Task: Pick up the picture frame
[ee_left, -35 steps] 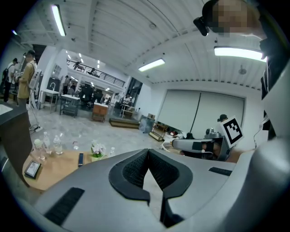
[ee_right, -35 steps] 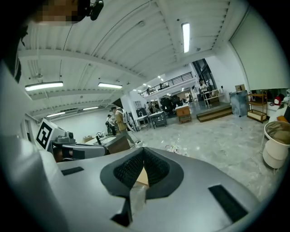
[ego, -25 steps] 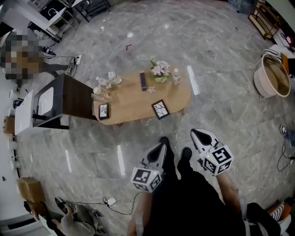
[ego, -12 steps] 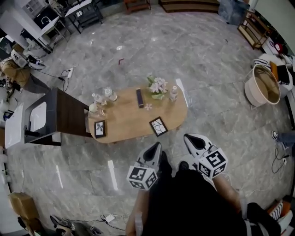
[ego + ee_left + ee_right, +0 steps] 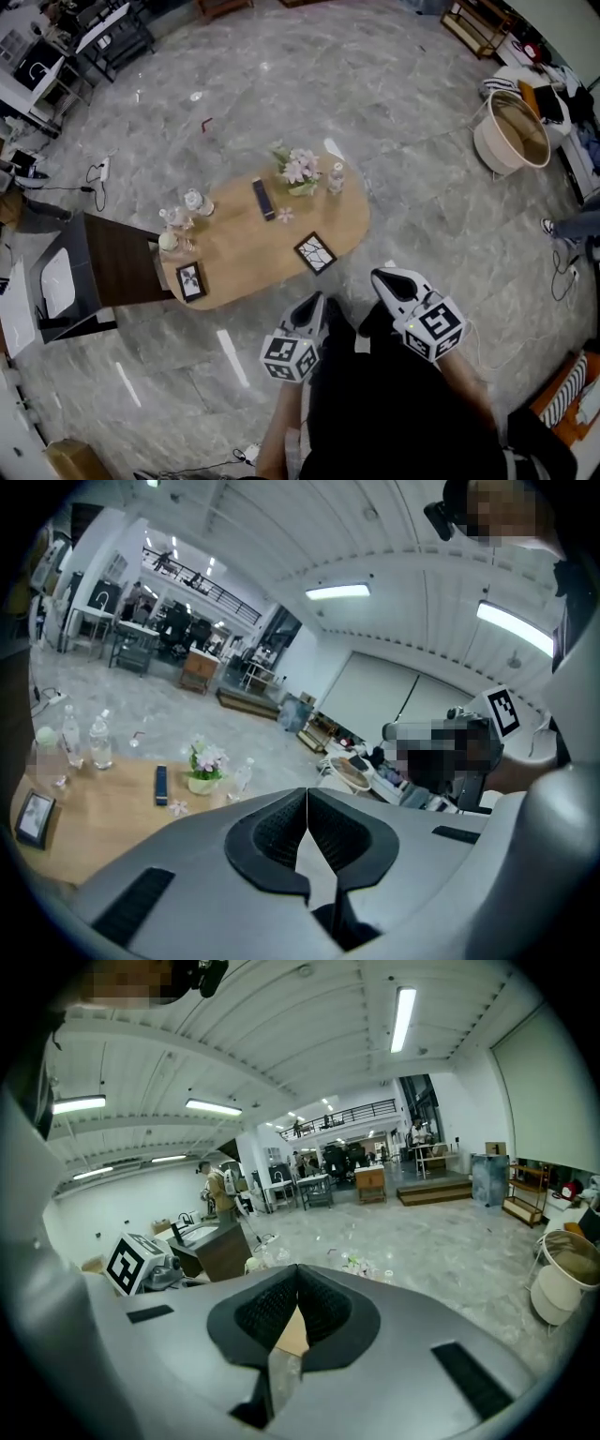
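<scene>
Left gripper (image 5: 319, 297), right gripper (image 5: 380, 277) tilted down, jaws together, empty; picture frame (image 5: 315, 253) near table (image 5: 246, 246) edge, ahead of fingertips (image 5: 313, 307).

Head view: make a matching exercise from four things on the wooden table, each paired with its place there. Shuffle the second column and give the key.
Things
1. flower pot
2. branch-pattern picture frame
3. other picture frame
4. dark slim bar

Places
A. left end of the table, by the dark cabinet
B. far edge, beside a clear bottle
C. near edge, right half
D. middle, just left of the flowers

Pairs: 1-B, 2-C, 3-A, 4-D
</scene>
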Demonstrator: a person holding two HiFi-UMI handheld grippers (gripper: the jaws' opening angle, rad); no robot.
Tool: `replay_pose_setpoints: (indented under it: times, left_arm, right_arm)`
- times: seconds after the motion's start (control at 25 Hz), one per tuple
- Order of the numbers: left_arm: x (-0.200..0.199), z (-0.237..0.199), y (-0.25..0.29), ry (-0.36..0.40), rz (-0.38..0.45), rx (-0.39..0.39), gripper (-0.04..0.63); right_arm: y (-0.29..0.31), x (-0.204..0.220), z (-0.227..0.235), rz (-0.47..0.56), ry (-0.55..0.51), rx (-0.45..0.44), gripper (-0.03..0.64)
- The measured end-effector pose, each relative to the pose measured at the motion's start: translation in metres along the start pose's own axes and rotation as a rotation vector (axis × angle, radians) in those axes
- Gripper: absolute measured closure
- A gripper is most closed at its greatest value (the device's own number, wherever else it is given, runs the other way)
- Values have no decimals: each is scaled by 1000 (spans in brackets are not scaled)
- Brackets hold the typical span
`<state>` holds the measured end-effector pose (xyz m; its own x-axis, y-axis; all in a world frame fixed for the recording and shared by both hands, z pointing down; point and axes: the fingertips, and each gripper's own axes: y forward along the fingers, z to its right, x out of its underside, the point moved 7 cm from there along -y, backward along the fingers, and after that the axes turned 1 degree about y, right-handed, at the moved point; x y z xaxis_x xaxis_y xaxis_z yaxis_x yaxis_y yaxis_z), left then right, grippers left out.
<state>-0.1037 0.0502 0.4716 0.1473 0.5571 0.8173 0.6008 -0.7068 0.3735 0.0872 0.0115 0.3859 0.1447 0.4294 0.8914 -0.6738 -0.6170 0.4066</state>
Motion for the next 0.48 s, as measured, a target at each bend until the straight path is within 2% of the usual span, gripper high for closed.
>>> replay_pose_setpoints:
  times: [0.2,0.48]
  left_arm:
    - [19,-16,23,-61,-45,64,580]
    - [61,-54,63,-118,-58,101,580]
  right_arm:
    - [15,9,6,-46,20,27,603]
    - [37,29,8,-111,55,28,603]
